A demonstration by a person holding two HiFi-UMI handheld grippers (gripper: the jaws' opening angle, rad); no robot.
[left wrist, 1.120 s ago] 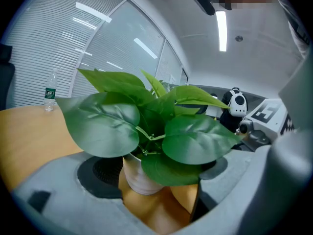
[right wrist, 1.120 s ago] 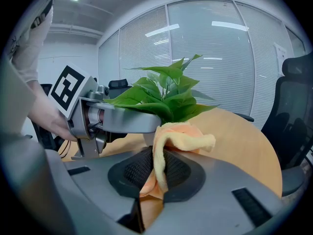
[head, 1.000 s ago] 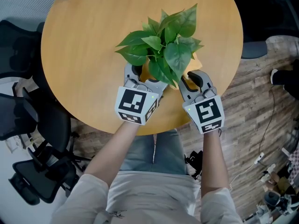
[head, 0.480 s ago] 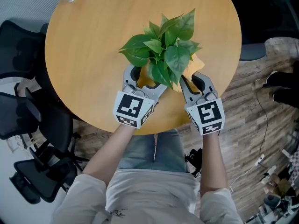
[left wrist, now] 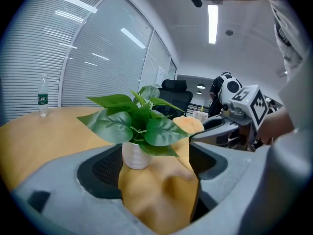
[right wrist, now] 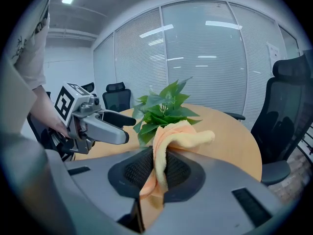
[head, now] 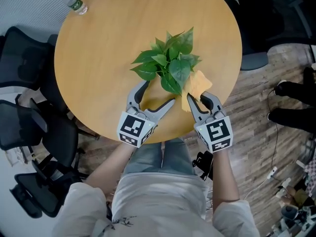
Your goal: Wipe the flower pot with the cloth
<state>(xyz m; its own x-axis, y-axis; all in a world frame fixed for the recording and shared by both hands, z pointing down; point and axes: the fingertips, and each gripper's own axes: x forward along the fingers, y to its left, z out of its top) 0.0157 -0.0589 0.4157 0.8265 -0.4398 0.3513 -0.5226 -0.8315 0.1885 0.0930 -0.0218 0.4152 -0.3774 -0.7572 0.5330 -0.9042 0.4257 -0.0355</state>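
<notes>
A green leafy plant (head: 170, 65) stands in a small white ribbed pot (left wrist: 134, 155) near the middle of the round wooden table (head: 108, 48). In the head view the leaves hide the pot. My left gripper (head: 157, 94) is open just in front of the plant, its jaws spread wide with only bare table between them. My right gripper (head: 197, 98) is to the plant's right, shut on an orange cloth (head: 195, 85). The cloth (right wrist: 166, 141) stands up between the pads and flops over toward the leaves.
A water bottle (head: 74, 1) stands at the table's far left edge. Black office chairs (head: 29, 132) crowd the left side, and another chair (right wrist: 293, 106) is at the right. The table's front edge lies just under both grippers.
Both grippers have drawn back from the pot toward the table's front edge. The left jaws, which were on either side of the pot, now stand apart from it. The cloth stays clamped.
</notes>
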